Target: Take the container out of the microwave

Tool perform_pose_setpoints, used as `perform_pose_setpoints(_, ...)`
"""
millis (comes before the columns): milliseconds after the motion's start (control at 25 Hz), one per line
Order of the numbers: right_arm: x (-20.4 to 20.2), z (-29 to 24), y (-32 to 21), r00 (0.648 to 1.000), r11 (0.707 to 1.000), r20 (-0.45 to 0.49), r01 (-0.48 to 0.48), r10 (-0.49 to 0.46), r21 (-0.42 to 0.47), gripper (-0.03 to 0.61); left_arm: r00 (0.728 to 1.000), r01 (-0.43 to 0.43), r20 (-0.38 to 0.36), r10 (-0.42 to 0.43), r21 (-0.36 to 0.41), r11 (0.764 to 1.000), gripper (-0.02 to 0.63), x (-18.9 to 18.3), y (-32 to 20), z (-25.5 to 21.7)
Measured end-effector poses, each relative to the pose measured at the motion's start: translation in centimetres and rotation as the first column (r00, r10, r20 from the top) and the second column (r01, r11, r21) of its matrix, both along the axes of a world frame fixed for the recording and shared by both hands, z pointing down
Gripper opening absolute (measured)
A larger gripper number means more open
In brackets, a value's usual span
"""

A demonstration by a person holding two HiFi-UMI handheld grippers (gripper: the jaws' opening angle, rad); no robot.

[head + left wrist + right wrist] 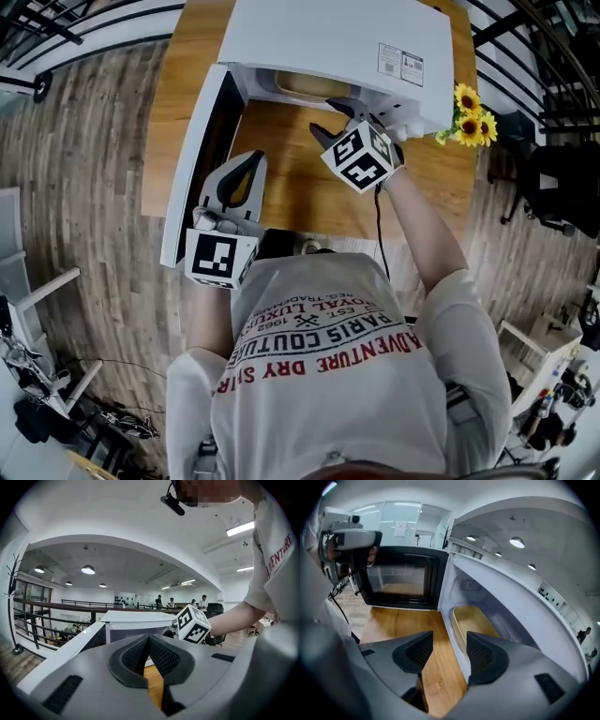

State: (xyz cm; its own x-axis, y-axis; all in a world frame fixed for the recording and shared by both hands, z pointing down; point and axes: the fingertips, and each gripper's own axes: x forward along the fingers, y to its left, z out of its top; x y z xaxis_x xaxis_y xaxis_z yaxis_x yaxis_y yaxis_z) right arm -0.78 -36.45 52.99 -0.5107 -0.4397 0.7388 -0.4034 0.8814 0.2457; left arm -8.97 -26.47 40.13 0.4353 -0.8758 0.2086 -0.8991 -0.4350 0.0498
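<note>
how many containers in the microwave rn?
1. A tan container sits inside the open microwave, just ahead of the right gripper, whose jaws are apart. The cavity's rear is partly hidden.

Grey left claw: held low and close to the torso, left forearm drawn in, jaws closed tip to tip, nothing between them. Grey right claw: carried forward on the outstretched bare right forearm, jaws apart, gripping nothing.

Office loft, railing, ceiling lights
</note>
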Motion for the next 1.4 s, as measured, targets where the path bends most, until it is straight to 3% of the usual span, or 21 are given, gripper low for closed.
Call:
perform_pose_setpoints(440, -3.3, 5.9, -4.4, 0.955, 0.985, -0.242, 0.17, -0.174, -0.037, 0.23, 0.999, 0.015, -0.046, -0.018, -0.065, 0.998, 0.014, -0.5, -1.6, 1.8)
perform_pose_setpoints(600, -3.4, 7.2, -4.7, 0.941, 0.982, -0.283, 0.176, -0.188, -0.066, 0.17, 0.999, 0.021, -0.033, -0.023, -0.072, 0.997, 0.014, -0.7, -1.6, 2.1)
perform_pose_setpoints(760, -3.1, 7.3, -5.1, 0.931, 0.98, -0.307, 0.194, -0.196, -0.037, 0.058, 0.999, 0.022, -0.032, -0.024, -0.068, 0.997, 0.014, -0.9, -1.6, 2.1)
perform_pose_setpoints(1040, -3.1, 6.3, -4.0, 0.933, 0.973, -0.279, 0.229, -0.227, -0.026, 0.032, 1.0, 0.011, -0.014, -0.012, -0.054, 0.998, 0.014, -0.9, -1.0, 1.7)
perform_pose_setpoints(1240, -3.6, 4.4, -0.9, 0.953, 0.971, -0.185, 0.234, -0.24, -0.051, 0.032, 1.0, 0.003, -0.024, -0.004, -0.028, 1.0, 0.014, -0.5, -0.2, 0.5)
perform_pose_setpoints(1400, -3.5, 3.5, 2.4, 0.97, 0.978, -0.123, 0.202, -0.208, -0.058, 0.031, 0.999, -0.034, 0.018, 0.033, 0.015, 0.999, 0.014, 0.1, 0.9, -0.2)
